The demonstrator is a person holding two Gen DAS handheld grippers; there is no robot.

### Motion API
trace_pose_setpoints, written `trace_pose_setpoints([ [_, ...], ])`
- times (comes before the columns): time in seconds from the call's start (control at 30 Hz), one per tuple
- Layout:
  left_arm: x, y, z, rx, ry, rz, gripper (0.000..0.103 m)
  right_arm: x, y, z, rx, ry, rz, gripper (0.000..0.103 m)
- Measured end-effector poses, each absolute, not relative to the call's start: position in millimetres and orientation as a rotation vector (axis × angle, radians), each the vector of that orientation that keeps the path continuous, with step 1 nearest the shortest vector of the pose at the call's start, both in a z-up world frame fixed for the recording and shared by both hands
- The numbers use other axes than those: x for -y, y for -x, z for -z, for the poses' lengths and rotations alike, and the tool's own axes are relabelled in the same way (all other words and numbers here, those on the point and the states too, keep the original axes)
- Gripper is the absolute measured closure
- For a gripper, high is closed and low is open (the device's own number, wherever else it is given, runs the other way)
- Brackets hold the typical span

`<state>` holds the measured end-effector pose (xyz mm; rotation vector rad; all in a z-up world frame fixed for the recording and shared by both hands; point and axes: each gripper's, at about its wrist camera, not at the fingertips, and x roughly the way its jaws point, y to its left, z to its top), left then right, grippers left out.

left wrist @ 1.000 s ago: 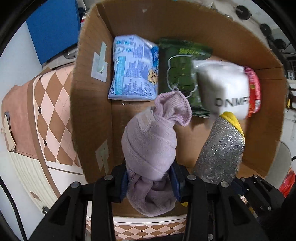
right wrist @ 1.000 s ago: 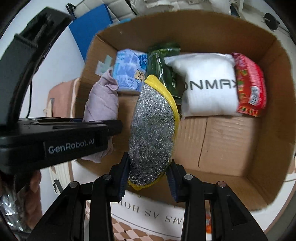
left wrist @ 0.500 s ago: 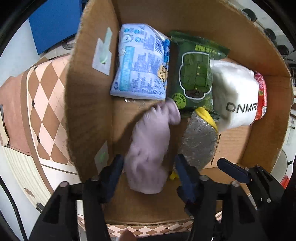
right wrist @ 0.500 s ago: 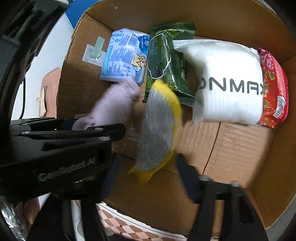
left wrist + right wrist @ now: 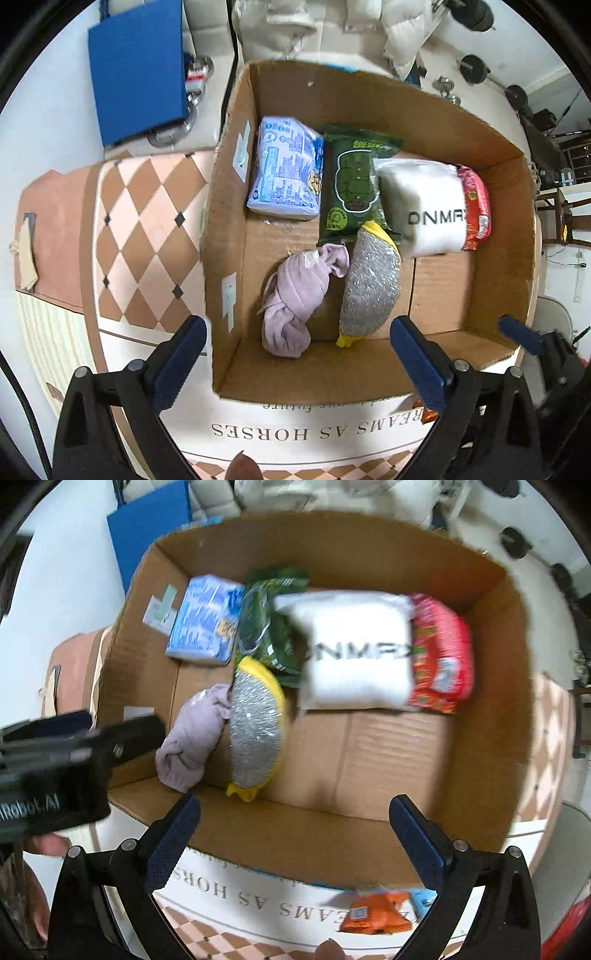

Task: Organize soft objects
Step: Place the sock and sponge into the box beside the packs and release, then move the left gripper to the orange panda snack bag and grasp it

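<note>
Both grippers, left gripper (image 5: 297,354) and right gripper (image 5: 295,830), hang wide open with nothing between their jaws, low in frame over the brown cardboard box (image 5: 495,206); at centre the bundled lilac cloth (image 5: 295,295) lies touching the silver-and-yellow scouring sponge (image 5: 369,284) on the box floor, below four packets

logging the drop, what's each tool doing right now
Left tool: open, holding nothing.
Right tool: open, holding nothing.
</note>
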<state>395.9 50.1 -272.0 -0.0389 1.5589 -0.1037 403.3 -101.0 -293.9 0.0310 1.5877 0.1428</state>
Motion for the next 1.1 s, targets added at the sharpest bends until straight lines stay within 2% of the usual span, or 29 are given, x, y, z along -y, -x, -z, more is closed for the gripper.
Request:
trace_pose_setpoints([
  [0.27,-20.5,-371.5,233.5,-1.43,0.01,0.111,0.001,129.7,-372.1,250.3,-1.429,-0.03,-0.045,0.0],
  [0.43,5.5,-337.6,190.9,-1.314,-0.03,0.126,0.001,154.8,-345.0,228.1,-1.412,-0.106,-0.084,0.0],
  [0.57,31.0,-301.1,179.8,-1.257,-0.061,0.118,0.001,188.5,-317.6,213.8,-1.395,-0.13,-0.1,0.0],
  [0.7,62.8,-268.0,218.2,-1.341,-0.075,0.152,0.001,236.2,-284.9,222.9,-1.416,-0.091,-0.046,0.0],
  [0.9,117.0,-231.9,300.8,-1.515,-0.111,0.286,0.001,297.5,-248.1,284.3,-1.558,-0.038,0.007,0.0],
  [0.93,123.5,-225.7,311.7,-1.533,-0.107,0.3,0.001,306.4,-243.1,293.6,-1.57,-0.047,0.009,0.002],
  [1.0,134.8,-214.8,331.1,-1.562,-0.088,0.314,0.001,317.6,-236.3,310.5,-1.585,-0.058,0.016,0.016],
  [1.1,148.2,-205.3,349.3,-1.599,-0.031,0.326,0.002,330.5,-229.8,330.5,-1.61,-0.101,0.019,0.02],
])
